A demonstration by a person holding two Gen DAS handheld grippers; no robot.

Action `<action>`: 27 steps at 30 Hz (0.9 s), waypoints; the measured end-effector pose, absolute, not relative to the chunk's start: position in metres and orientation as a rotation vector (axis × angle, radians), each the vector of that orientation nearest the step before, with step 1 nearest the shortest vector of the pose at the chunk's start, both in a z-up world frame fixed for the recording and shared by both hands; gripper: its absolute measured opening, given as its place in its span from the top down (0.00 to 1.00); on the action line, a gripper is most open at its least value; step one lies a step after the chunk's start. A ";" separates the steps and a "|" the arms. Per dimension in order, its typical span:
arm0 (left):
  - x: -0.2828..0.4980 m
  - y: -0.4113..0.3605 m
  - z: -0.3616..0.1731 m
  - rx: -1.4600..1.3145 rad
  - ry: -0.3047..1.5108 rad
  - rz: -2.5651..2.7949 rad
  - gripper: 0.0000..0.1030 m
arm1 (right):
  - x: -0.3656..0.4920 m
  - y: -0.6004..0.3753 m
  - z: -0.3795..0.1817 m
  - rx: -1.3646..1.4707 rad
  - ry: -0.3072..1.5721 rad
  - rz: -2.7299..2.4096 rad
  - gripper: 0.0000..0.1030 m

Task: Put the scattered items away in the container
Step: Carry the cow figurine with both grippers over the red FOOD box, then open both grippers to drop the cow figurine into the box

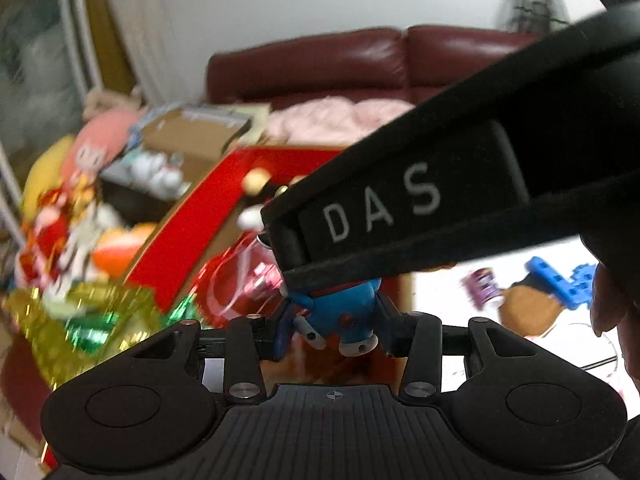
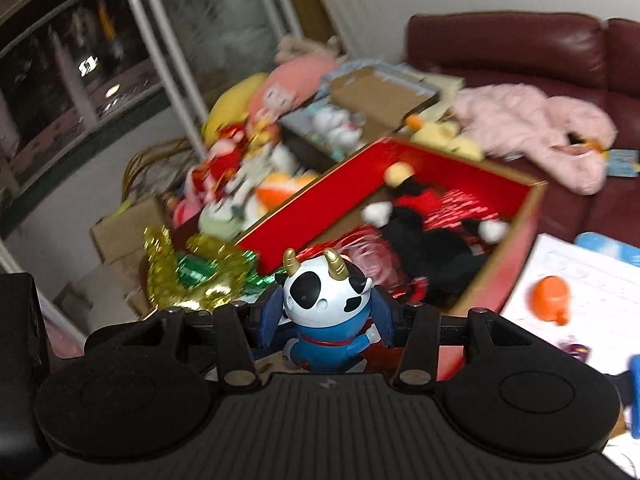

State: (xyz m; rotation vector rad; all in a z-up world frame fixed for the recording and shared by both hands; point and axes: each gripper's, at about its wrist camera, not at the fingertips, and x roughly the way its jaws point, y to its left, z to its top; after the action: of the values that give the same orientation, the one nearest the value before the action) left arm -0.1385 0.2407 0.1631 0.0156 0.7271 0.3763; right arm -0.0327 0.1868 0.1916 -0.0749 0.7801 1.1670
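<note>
Carrying: two toy figures at once, one in each gripper, both headed for the red box point(image 2: 400, 184).
Right gripper point(image 2: 324, 316): jaws narrowed onto a cow-headed figure point(image 2: 320, 304), gold horns up, blue body below, upright and facing the camera.
Left gripper point(image 1: 332, 320): jaws closed on a blue figure point(image 1: 340, 320); its upper part is hidden behind the other gripper's black body, so which way up it sits I cannot tell.
Container: the red box lies ahead of both grippers, open-topped, a black and red plush toy point(image 2: 432, 232) already filling much of the floor.
Left behind: an orange toy point(image 2: 552, 300) sits on the white worktop point(image 2: 600, 280) to the right of the box, with small purple and blue pieces near it in the left view.
Risk, crowding: the two grippers cross very close in the left view; a knock between them could jolt either figure loose.
Risk, grip: both figures are smooth and rounded, held only at the sides; a twist could let one slip.
Risk, landing: letting go short of the near wall would drop a figure among the gold foil clutter point(image 2: 192, 276) beside the box.
</note>
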 end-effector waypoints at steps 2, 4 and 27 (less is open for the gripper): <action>-0.142 0.252 0.156 -0.012 0.757 0.395 0.55 | -0.034 0.202 0.183 -0.096 0.801 1.180 0.47; -0.143 0.261 0.150 -0.052 0.788 0.399 0.38 | -0.033 0.207 0.177 -0.093 0.821 1.175 0.38; -0.110 0.249 0.158 0.028 0.746 0.406 0.08 | 0.003 0.149 0.161 0.071 0.871 1.080 0.24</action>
State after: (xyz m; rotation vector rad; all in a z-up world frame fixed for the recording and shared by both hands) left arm -0.1105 0.2491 0.1580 0.0284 0.7463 0.4064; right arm 0.0030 0.1495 0.1612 0.0706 0.8711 1.0800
